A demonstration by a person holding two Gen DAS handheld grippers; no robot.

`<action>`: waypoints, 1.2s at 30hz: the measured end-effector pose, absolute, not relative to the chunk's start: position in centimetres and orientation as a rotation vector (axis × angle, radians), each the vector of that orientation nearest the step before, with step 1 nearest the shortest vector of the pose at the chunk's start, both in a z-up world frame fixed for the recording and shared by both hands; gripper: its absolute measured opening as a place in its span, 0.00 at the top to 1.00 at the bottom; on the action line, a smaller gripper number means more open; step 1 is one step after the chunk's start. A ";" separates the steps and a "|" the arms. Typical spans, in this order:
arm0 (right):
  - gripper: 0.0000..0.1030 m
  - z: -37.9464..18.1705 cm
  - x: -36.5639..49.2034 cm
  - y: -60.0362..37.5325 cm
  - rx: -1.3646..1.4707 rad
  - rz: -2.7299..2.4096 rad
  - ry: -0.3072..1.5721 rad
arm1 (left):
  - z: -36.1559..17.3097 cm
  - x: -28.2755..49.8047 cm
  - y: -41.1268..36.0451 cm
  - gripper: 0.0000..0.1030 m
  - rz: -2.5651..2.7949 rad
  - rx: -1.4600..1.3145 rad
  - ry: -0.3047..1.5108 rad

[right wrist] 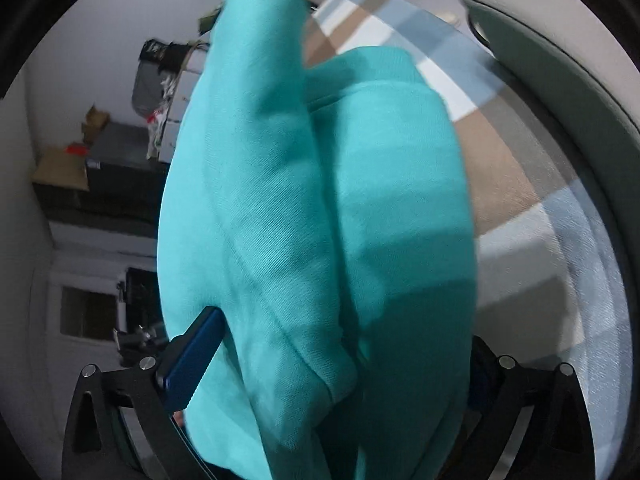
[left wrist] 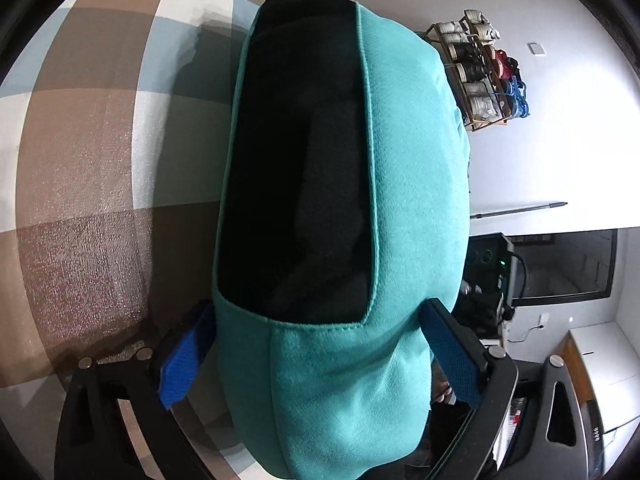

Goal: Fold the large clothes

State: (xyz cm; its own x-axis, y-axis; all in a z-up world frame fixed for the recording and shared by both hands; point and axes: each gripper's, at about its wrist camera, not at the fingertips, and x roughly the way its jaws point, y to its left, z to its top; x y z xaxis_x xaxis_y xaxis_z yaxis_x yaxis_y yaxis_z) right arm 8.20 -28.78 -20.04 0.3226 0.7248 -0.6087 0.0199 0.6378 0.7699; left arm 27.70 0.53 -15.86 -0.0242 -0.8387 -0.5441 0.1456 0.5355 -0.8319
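Teal garment (left wrist: 408,184) bunched between both grippers; left gripper (left wrist: 316,344) clamps it, right gripper (right wrist: 332,356) jaws wide, grip unclear, over checked cloth (left wrist: 92,184).

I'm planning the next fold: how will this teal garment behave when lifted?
Probably floppy: the teal garment bulges and drapes in soft folds. Likely fairly heavy; the knit looks thick, with a dark lining. Not slippery, judging by its matte weave.
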 end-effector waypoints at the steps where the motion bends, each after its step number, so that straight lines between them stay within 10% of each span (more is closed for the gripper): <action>1: 0.00 -20.0 7.7 -28.4 0.741 0.540 1.163 | -15.7 27.4 0.4 0.08 -0.884 -0.638 1.368; 8: 0.19 -19.6 2.7 -26.7 0.657 0.579 1.171 | -14.8 23.6 0.3 0.09 -0.914 -0.473 1.382; 26: 0.12 -22.3 -2.3 -28.5 0.828 0.621 1.129 | -15.5 21.4 2.7 0.06 -0.949 -0.494 1.357; 36: 0.36 -17.9 -7.5 -27.3 0.476 0.642 0.995 | -14.4 19.4 2.1 0.16 -0.978 -0.427 1.312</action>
